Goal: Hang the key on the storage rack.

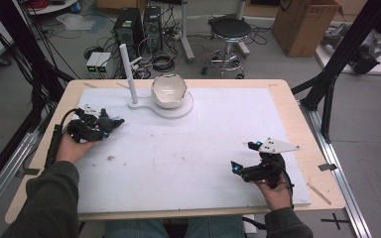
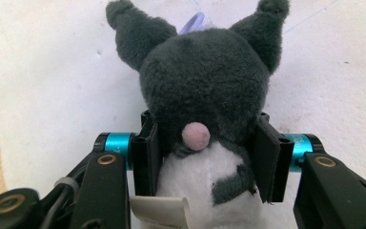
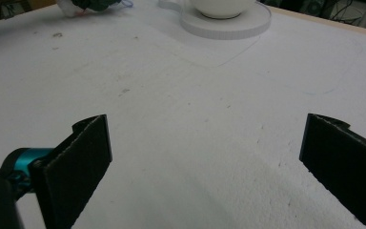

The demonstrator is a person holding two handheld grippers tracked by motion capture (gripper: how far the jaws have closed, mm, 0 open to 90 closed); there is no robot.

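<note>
Even, soft indoor light, faint shadows, slightly grainy frames (gripper views softer), no harsh glare

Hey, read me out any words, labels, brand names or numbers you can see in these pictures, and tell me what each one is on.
No text can be read.
Tag on the plush toy, held in the left tool: a line of print at its lower edge, too small and cut off to read.
Cardboard box on the floor: a dark mark at its top edge, cut off, not legible.
White bowl and its stand: no print visible.
</note>
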